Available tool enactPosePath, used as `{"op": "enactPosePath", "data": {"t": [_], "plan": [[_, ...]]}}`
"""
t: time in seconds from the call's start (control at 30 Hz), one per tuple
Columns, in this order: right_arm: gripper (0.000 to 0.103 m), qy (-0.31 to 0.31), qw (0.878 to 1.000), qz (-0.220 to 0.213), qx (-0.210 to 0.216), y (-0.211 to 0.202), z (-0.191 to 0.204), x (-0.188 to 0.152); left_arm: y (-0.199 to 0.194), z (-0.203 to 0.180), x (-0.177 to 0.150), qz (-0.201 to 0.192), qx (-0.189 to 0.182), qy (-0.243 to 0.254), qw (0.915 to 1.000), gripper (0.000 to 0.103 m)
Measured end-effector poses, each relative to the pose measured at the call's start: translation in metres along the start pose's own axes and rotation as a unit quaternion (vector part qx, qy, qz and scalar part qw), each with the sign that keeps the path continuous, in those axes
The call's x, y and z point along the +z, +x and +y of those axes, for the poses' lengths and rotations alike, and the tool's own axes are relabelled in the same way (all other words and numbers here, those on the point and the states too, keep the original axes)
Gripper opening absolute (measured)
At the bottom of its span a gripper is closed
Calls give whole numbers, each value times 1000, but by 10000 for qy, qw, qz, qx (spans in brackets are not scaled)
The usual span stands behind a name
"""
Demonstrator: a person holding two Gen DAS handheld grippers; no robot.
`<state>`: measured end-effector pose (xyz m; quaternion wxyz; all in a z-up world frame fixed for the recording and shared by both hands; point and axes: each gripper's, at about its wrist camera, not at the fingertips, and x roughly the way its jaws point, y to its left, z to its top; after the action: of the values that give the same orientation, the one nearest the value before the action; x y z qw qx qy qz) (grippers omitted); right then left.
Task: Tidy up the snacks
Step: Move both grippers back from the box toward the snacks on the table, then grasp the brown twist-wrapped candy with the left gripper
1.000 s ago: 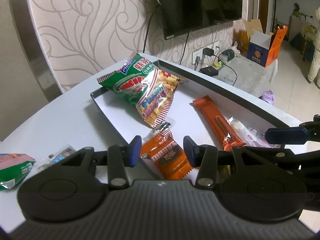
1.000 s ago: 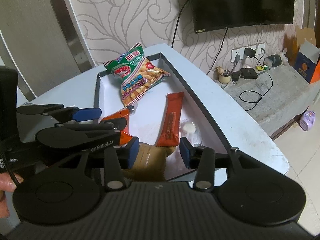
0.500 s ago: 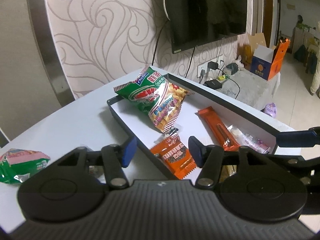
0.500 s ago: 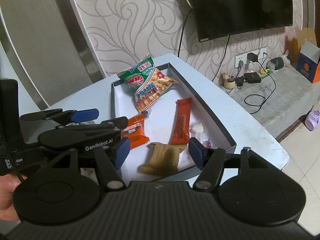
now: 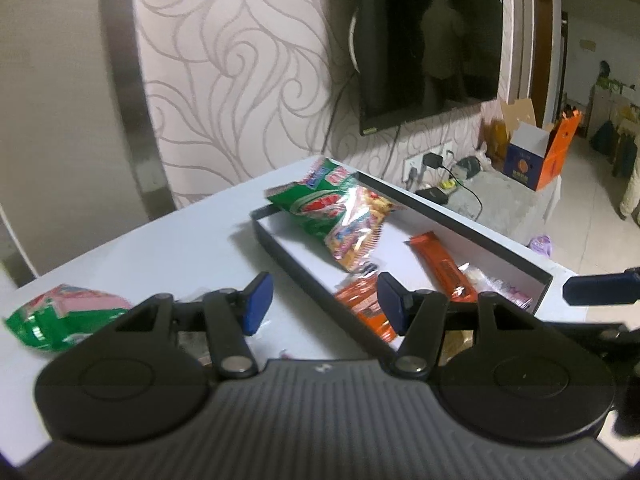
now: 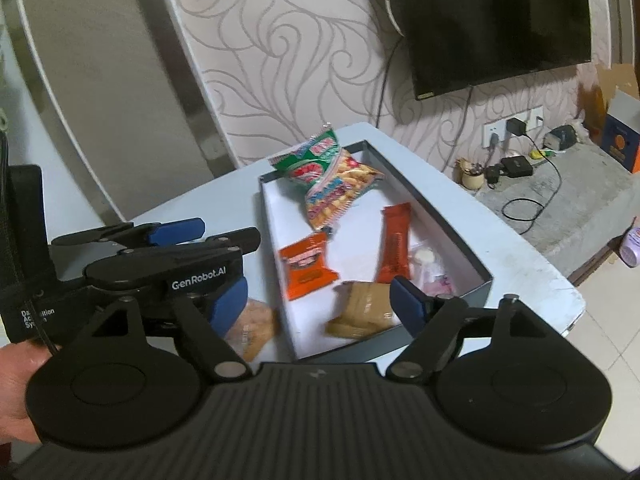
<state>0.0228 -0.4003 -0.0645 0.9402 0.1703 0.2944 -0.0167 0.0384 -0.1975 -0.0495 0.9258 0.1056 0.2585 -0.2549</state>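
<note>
White table (image 6: pixel 500 248) beneath a swirl-papered wall carries a dark tray (image 6: pixel 452 236) at its far right corner. Left gripper (image 5: pixel 318 304) and right gripper (image 6: pixel 320 300), marked "GenRobot.AI", both gape wide, holding nothing, above the tray's near end. Inside: green bag (image 6: pixel 332 176), orange packet (image 6: pixel 306 266), orange bar (image 6: pixel 394 248), tan pack (image 6: pixel 362 310).

one tray (image 6: pixel 452 236), two green snack bags (image 5: pixel 332 204) (image 5: pixel 60 316), two orange packets (image 6: pixel 306 266) (image 6: pixel 396 250), two hand-held grippers (image 6: pixel 320 300) (image 5: pixel 320 304)

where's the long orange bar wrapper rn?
Right wrist view: the long orange bar wrapper lies inside the dark-walled box, right of the small orange snack pack, just beyond the tan packet.
</note>
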Motion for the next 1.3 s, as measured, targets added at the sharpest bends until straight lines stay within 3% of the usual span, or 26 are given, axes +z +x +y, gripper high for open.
{"op": "enactPosePath", "data": {"t": [0.2, 0.37, 0.6, 0.8, 0.93, 0.97, 1.1, 1.3], "plan": [[83, -341, 9992, 68, 220, -3, 23, -8, -18, 35, -33, 34, 321, -104, 9994, 60], [83, -735, 9958, 257, 478, 9, 46, -16, -10, 60, -57, 278, 642, -193, 9974, 60], [82, -1230, 9881, 502, 772, 26, 72, -26, 14, 80, -69, 521, 704, -450, 9951, 60], [82, -1433, 9854, 515, 768, 29, 75, -23, 45, 88, -68, 748, 603, -620, 9934, 59], [82, -1534, 9841, 500, 744, 32, 75, -17, 49, 94, -65, 681, 517, -662, 9941, 28], [80, -1587, 9833, 519, 730, 35, 75, -16, 49, 96, -65, 675, 502, -678, 9941, 26], [56, -1832, 9775, 726, 755, 54, 81, -14, 45, 99, -68, 653, 449, -674, 9946, 26], [54, -2450, 9625, 903, 741, 86, 104, -14, 38, 104, -71, 693, 461, -680, 9942, 26]]}}
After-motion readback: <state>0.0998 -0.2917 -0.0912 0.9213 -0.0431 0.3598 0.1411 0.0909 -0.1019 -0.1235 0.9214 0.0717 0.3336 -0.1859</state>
